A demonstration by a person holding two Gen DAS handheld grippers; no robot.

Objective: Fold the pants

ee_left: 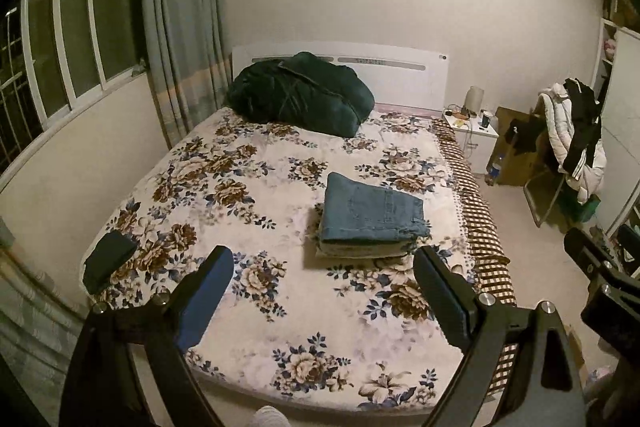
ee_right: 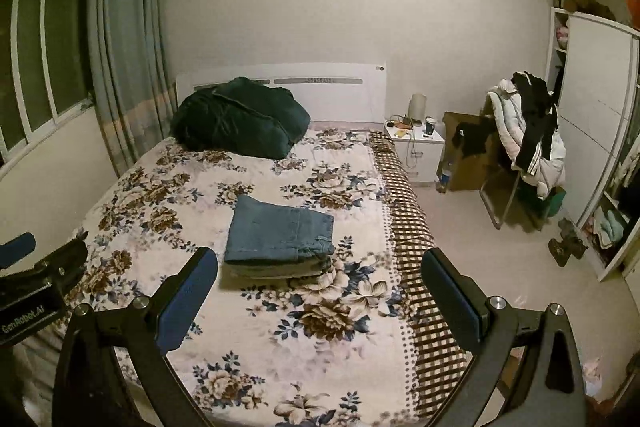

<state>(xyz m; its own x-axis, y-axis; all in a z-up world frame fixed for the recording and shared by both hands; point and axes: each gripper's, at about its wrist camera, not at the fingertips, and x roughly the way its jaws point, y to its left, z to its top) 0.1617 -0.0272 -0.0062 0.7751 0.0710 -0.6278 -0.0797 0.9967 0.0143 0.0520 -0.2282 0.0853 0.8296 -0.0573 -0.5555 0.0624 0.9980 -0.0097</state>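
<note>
Pants (ee_left: 372, 209) folded, sitting on a stack on the bed (ee_left: 256, 187).
My left gripper (ee_left: 320, 291) and right gripper (ee_right: 316, 287) both spread apart (holding nothing), above the bed's near end.

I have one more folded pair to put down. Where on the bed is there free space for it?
Free: the bedspread between the stack of folded pants and the window-side edge, and the near strip before both tools. Crowded: the headboard end under the green duvet; a small dark item sits at the near left corner.
</note>
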